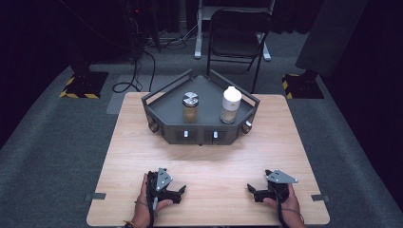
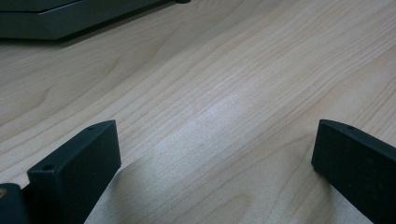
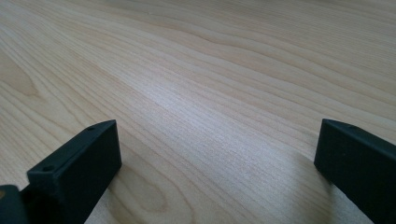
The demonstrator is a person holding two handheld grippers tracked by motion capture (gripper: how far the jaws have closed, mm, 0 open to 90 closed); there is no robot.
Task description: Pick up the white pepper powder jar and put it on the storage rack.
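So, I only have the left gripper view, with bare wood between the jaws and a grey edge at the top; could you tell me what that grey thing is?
Observer: It is a grey angular tray at the far middle of the table.
Operator: Does it hold anything?
Observer: Yes, a glass jar with a metal lid, standing upright.
Operator: Anything else?
Observer: A white-capped bottle stands to the jar's right, apart from it.
Operator: And the right gripper?
Observer: The right gripper is open over bare wood.
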